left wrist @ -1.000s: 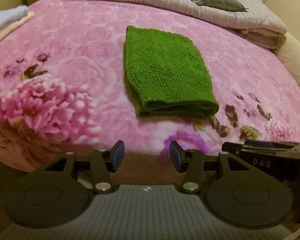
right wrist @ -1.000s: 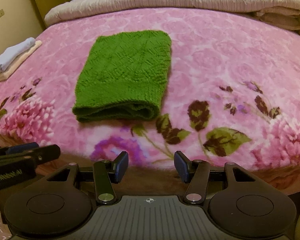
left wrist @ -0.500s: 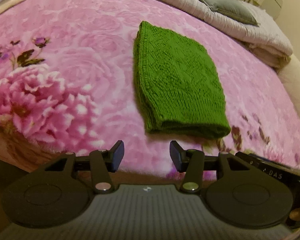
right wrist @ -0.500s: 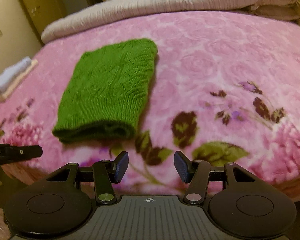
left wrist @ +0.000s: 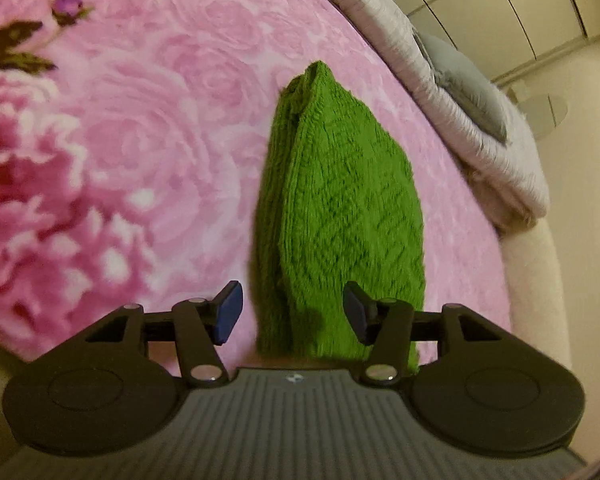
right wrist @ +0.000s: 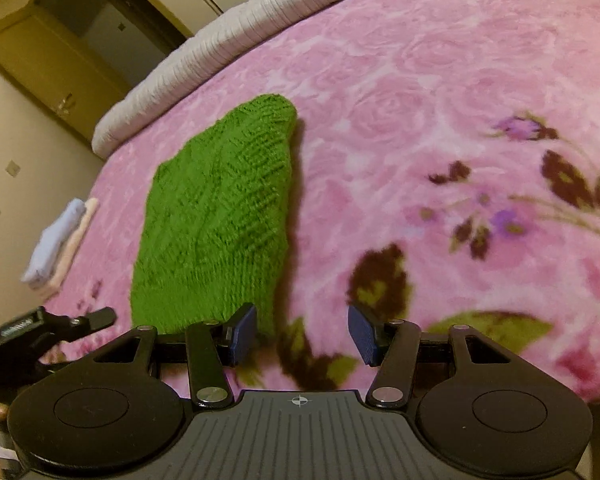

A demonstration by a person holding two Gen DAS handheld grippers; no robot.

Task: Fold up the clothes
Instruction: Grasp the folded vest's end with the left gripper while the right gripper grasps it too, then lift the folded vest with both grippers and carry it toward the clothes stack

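Note:
A folded green knitted garment (left wrist: 340, 216) lies flat on the pink floral bedspread (left wrist: 140, 128); it also shows in the right wrist view (right wrist: 216, 216). My left gripper (left wrist: 293, 312) is open, low over the garment's near left edge, with that edge between its fingers. My right gripper (right wrist: 302, 334) is open and empty at the garment's near right corner, its left finger (right wrist: 244, 330) beside the fabric. The left gripper's body (right wrist: 52, 326) shows at the lower left of the right wrist view.
A rolled grey-white quilt (left wrist: 452, 92) with a grey pillow (left wrist: 464, 80) lies along the far side of the bed. A small stack of folded pale clothes (right wrist: 60, 244) sits at the bed's left edge. A wardrobe (right wrist: 60, 52) stands beyond the bed.
Both grippers have moved forward and down to the near end of the green garment, one at each side. Both stayed open. The garment has not moved.

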